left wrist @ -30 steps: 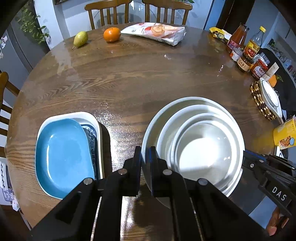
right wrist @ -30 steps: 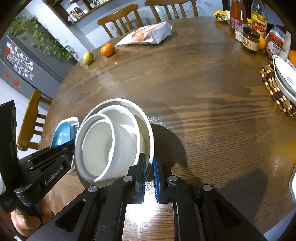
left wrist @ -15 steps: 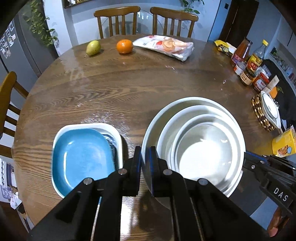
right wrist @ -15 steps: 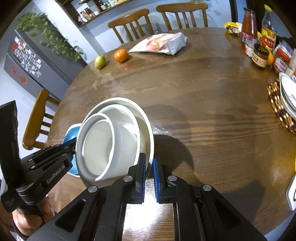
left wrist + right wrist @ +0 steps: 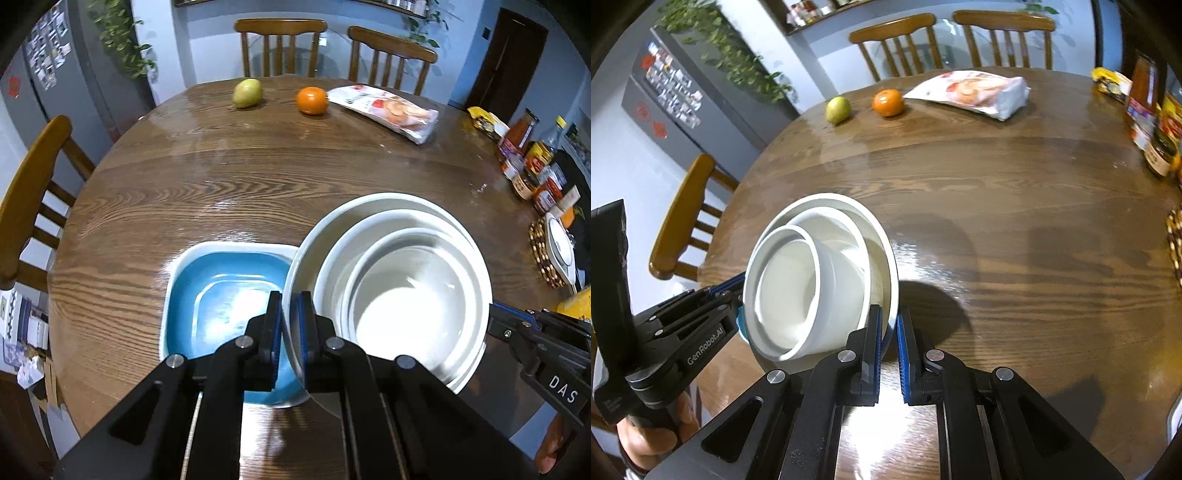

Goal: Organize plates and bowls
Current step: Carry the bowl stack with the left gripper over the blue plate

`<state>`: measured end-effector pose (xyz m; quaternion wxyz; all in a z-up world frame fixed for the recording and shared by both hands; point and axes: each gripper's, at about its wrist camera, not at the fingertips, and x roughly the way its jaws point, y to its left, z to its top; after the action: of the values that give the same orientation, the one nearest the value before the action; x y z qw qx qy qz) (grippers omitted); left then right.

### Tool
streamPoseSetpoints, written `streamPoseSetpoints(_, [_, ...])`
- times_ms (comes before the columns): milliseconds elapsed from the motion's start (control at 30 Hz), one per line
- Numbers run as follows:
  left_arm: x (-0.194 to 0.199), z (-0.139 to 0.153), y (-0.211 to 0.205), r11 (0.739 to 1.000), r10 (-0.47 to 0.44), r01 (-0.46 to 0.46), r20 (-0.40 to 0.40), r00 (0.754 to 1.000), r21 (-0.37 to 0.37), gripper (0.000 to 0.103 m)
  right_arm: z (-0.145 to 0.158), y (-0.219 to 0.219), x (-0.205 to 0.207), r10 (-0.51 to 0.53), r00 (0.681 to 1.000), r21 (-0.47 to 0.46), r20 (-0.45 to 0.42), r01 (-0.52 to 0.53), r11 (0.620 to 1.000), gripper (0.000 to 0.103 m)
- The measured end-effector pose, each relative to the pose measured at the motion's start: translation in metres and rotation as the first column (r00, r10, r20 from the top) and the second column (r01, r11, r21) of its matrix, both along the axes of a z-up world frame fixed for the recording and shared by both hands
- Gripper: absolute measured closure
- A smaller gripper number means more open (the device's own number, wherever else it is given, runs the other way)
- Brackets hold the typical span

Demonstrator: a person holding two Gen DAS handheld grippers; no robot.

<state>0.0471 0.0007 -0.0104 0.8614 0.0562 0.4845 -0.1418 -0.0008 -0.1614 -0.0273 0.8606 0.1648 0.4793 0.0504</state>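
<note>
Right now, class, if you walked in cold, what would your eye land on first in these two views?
First, the nested white bowls, held above the round wooden table by both grippers clamped on opposite sides of the outermost rim. Next, the blue dish just to their left in the left wrist view, partly under them. At the far edge sit a pear and an orange.

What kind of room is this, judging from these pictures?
Most likely a home dining room or kitchen: a round wooden table with wooden chairs around it, a fridge covered in magnets, and sauce bottles and jars at the table's edge.
</note>
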Motion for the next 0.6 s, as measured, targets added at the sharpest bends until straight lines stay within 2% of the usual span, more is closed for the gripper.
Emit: streamPoseSetpoints(600, [0.019, -0.004, 0.064, 0.993, 0.115, -0.114, -0.019, 0.993, 0.021, 0.099, -0.007, 0.063, 0.036, 0.119, 0.992, 0.010, -0.028, -0.119, 0.993, 0.091])
